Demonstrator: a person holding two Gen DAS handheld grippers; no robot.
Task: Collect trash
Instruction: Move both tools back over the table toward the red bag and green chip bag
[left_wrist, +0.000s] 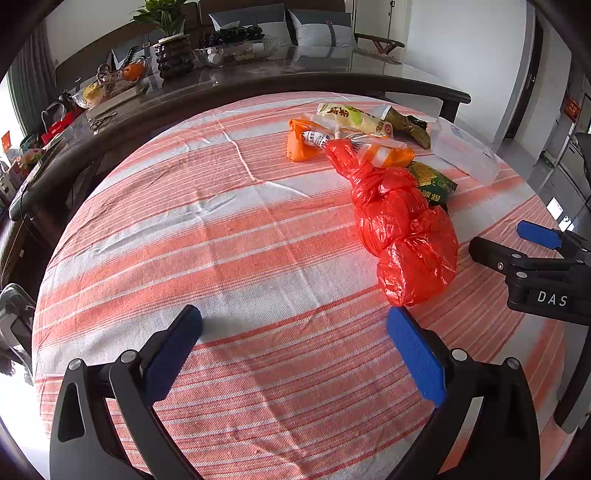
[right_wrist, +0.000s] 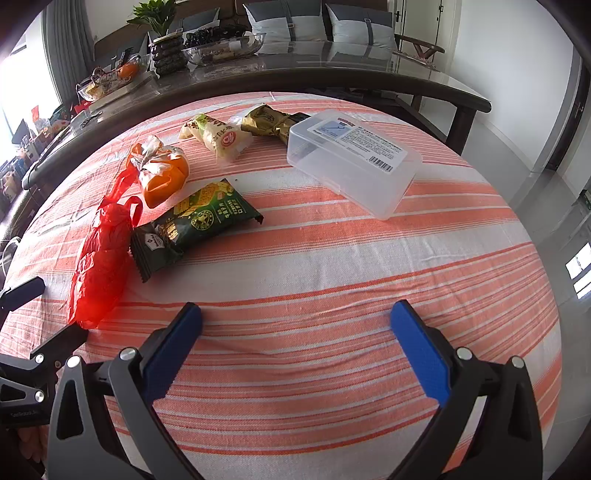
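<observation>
Striped orange-and-white cloth (right_wrist: 332, 258) over a round table; dark long table (left_wrist: 258, 79) behind, carrying potted plant (right_wrist: 164, 37) and glass bowls.

Left gripper (left_wrist: 294, 325): jaws spread wide, blue pads (left_wrist: 415, 356) apart, nothing between them, low over bare cloth. Red plastic bag (left_wrist: 399, 225), knotted, ahead and to the right of it, lower end just beyond the right pad's tip; contact cannot be told. In the right wrist view, same bag (right_wrist: 101, 258) at far left, just past the left gripper's finger.

Beyond the red bag's top: orange wrapper (right_wrist: 162, 181), crumpled, touching the bag's loose handle. Dark green snack packet (right_wrist: 192, 221) just beside the bag on its right, edge against it. Farther back: pale yellow-green packet (right_wrist: 218, 138), then olive-brown wrapper (right_wrist: 269, 122), ends touching. Clear plastic box (right_wrist: 351, 166) with printed label, lid shut, at the right end of the row, near the brown wrapper.

Right gripper (right_wrist: 296, 325): released, jaws wide, empty, over bare cloth. All trash well ahead of it and mostly left; green packet nearest, still apart.
</observation>
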